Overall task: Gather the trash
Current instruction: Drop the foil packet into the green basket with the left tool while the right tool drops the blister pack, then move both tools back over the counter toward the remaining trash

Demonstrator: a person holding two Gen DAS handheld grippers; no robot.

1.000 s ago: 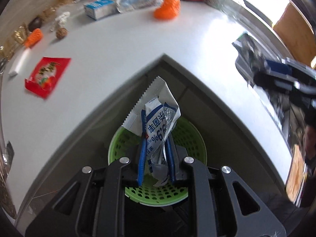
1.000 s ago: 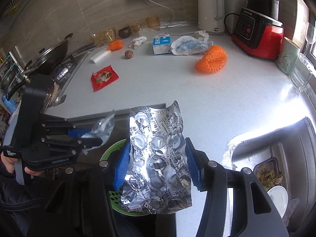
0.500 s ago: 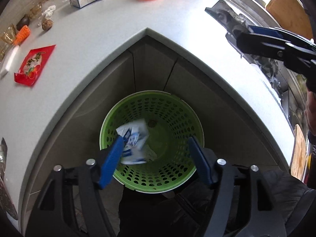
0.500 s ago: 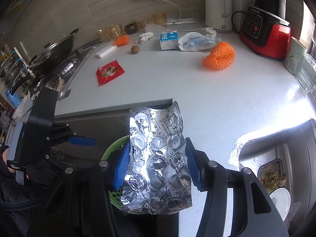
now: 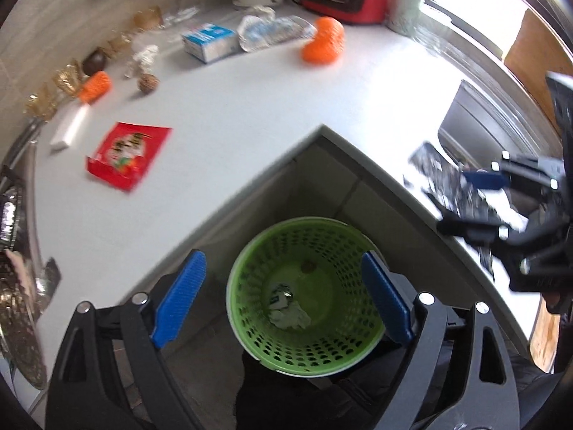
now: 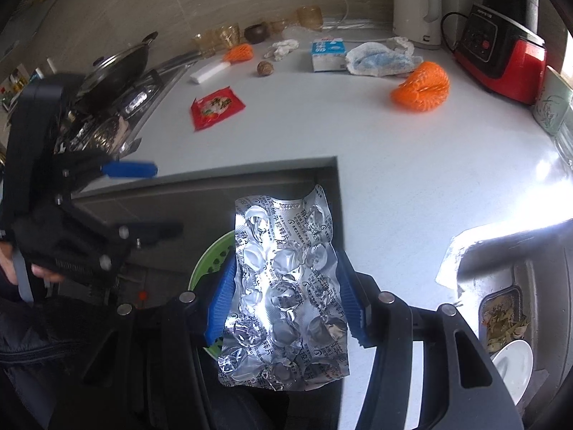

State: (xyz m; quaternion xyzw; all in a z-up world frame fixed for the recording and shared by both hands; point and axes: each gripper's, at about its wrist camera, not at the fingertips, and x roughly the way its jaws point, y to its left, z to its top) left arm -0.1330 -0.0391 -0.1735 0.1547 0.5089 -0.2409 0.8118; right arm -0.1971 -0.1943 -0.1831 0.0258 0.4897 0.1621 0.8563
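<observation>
My left gripper (image 5: 283, 301) is open and empty above the green perforated bin (image 5: 304, 351), which stands on the floor in the counter's inner corner. A crumpled white-and-blue wrapper (image 5: 288, 310) lies at the bin's bottom. My right gripper (image 6: 286, 301) is shut on a silver foil pill blister sheet (image 6: 286, 286), held upright above the counter edge; the bin's rim (image 6: 211, 256) shows behind it. The right gripper also shows in the left wrist view (image 5: 480, 186). On the counter lie a red snack packet (image 5: 127, 154), an orange foam net (image 5: 322, 44) and a blue-white carton (image 5: 209, 41).
A white counter (image 6: 376, 165) wraps the corner. A small orange net (image 6: 240, 52), crumpled tissue (image 6: 283, 48), a walnut (image 6: 265, 68), a white stick (image 6: 209, 71) and a plastic bag (image 6: 383, 59) lie at the back. Kettle (image 6: 417, 3), red blender base (image 6: 501, 61), stove with wok (image 6: 118, 68), sink (image 6: 508, 308).
My left gripper opened and dropped the white-and-blue wrapper into the green bin, then lifted and tilted toward the counter. The right gripper kept holding the blister sheet.
</observation>
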